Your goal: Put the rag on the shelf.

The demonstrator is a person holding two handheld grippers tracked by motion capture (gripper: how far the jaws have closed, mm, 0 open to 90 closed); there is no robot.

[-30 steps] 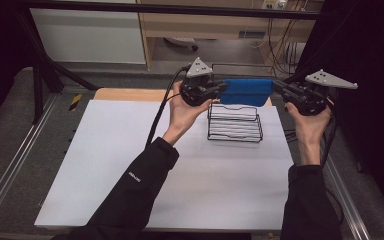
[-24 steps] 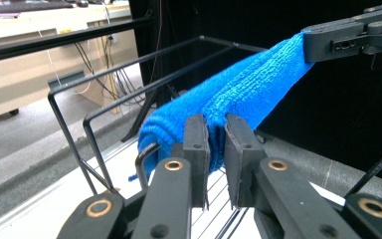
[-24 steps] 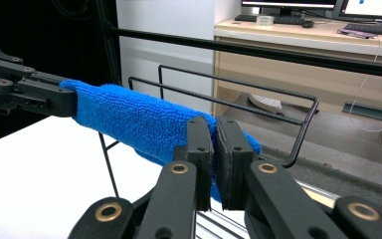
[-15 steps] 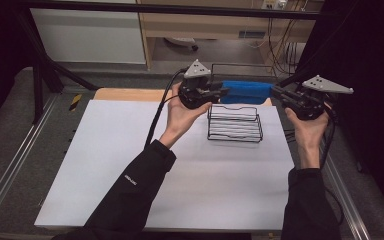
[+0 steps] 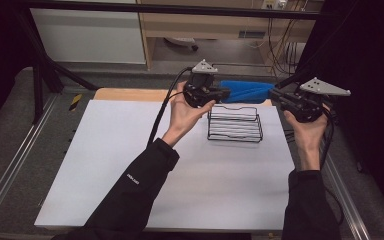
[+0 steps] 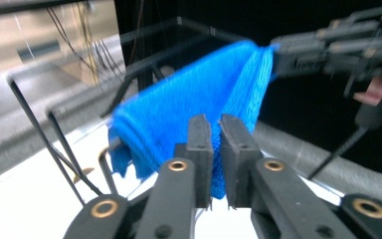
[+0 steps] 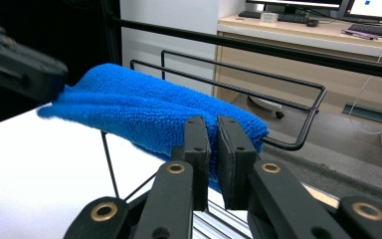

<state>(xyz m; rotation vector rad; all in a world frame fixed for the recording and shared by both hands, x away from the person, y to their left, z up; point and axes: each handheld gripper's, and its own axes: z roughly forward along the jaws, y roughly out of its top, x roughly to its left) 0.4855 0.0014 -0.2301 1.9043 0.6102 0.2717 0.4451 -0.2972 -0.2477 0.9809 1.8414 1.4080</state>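
- White bench [image 5: 130, 165], wire rack [image 5: 235, 125] at the back.
- We hold a blue towel [image 5: 245, 91] stretched above it.
- Left tongs [image 5: 225, 93] just closed on one end; right tongs [image 5: 274, 95] clamp the other.

White table [image 5: 130, 165], black wire basket [image 5: 235, 131] on it

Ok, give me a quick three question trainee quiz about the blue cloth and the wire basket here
1. True or false: each claw is shut on an end of the blue cloth.
2. Where is the cloth relative to the wire basket? A inside it, B held above its far side, C flat on the table.
3. What colour is the basket's wire?

Key: 1 true, left claw and right claw both pinch it. 2 B. 3 black.
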